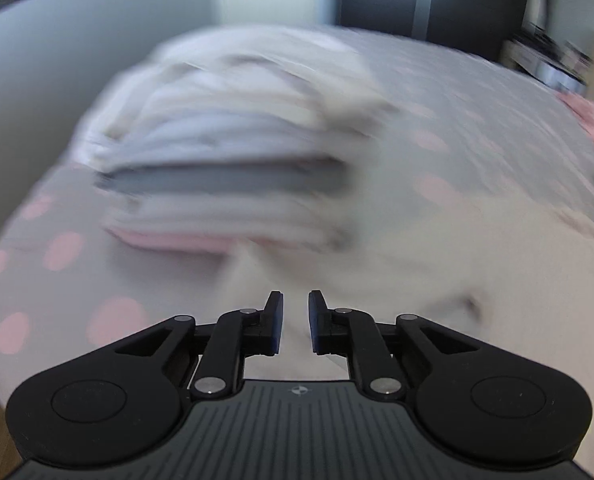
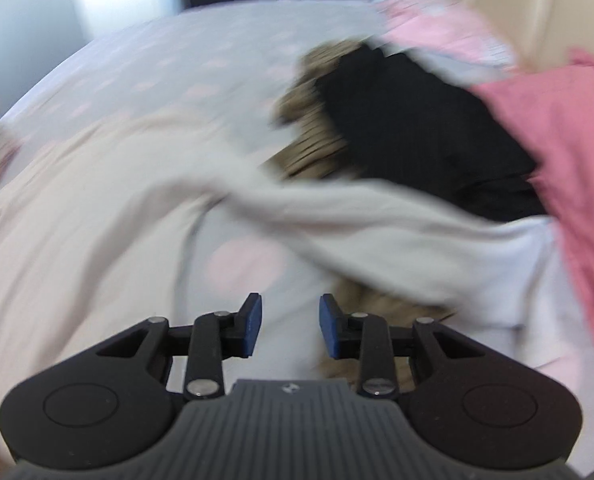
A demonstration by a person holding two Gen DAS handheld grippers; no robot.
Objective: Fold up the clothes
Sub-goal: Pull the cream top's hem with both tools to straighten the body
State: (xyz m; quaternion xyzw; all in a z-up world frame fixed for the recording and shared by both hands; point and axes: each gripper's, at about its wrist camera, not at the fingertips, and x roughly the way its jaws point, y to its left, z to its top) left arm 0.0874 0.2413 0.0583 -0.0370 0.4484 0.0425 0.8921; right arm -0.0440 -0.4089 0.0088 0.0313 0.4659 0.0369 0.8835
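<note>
A cream garment (image 2: 77, 216) lies spread on the bed, with one long sleeve (image 2: 377, 232) stretching right toward a heap of clothes. It also shows in the left wrist view (image 1: 437, 248). My left gripper (image 1: 295, 322) is open with a narrow gap and empty, just above the garment's near edge. My right gripper (image 2: 290, 326) is open and empty above the bed sheet, just short of the sleeve. Both views are blurred by motion.
A stack of folded clothes (image 1: 225, 160) in white, grey and pink sits on the grey sheet with pink dots (image 1: 57, 248). A heap of unfolded clothes holds a black piece (image 2: 425, 132), a pink piece (image 2: 569, 152) and a tan knit (image 2: 309, 120).
</note>
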